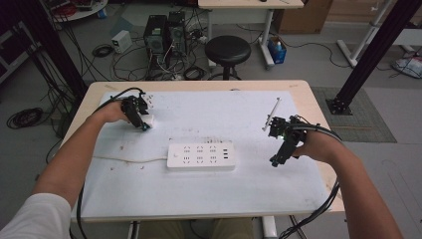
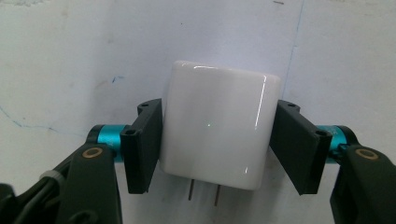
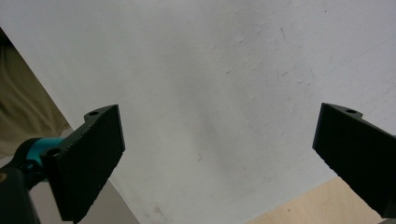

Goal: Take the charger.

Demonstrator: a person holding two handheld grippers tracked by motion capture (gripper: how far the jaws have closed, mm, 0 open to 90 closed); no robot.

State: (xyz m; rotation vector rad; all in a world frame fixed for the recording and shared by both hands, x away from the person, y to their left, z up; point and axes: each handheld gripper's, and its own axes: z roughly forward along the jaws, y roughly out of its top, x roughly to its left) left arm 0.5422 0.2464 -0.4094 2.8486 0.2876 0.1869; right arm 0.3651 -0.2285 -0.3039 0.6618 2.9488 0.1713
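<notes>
A: Where's the charger [image 2: 217, 128]?

B: On the white mat [image 1: 209, 184], far left corner, close to the mat's edge. The left gripper [image 2: 217, 140] has both jaws pressed against its sides, prongs pointing back toward the gripper.

A: And the right gripper [image 3: 215, 154]?

B: Jaws wide apart, holding nothing, hovering near the mat's right edge where bare table [image 1: 318, 104] shows.

A: Room to move?

B: The power strip [image 1: 201, 156] lies mid-mat, well apart from both; open mat lies between charger and strip.
</notes>
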